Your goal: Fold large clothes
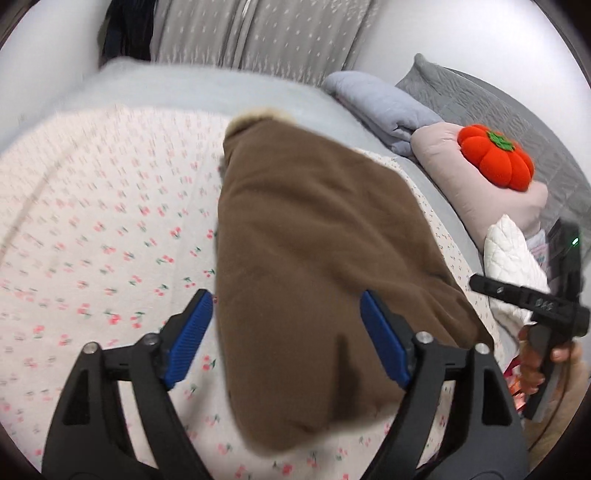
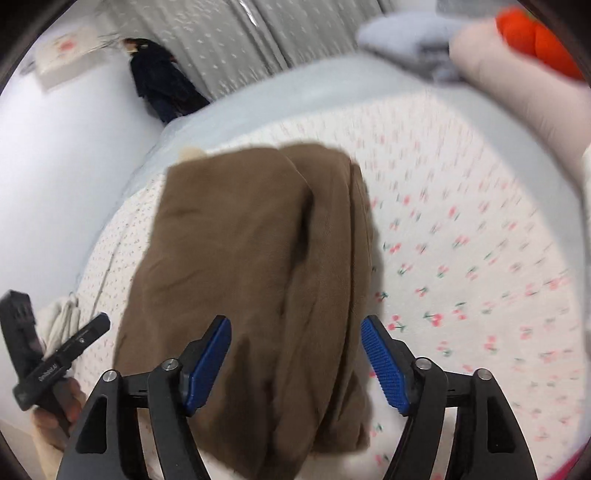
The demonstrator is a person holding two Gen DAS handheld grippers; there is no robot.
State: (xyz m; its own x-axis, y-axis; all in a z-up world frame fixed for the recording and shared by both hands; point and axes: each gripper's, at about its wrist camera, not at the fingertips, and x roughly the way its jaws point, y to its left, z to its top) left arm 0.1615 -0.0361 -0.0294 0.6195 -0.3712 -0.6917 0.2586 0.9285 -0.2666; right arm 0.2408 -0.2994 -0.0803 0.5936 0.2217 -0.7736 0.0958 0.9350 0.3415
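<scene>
open claw [image 1: 286, 325] above seemingly folded brown garment [image 1: 314, 240]

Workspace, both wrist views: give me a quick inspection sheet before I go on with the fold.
Surface: bed under a cherry-print sheet, pale blue cover at the far edge.
Job's things: brown garment lies folded in a long stack on the sheet; cream lining shows at its far end.
Clutter: orange pumpkin cushion on a pink pillow, folded blue-grey bedding, white quilted item.
Grippers: left claw open above the garment, nothing gripped; right claw likewise.
Cables: nothing seen.
Surroundings: patterned grey curtain, white wall, dark clothing hanging beside the curtain.
</scene>
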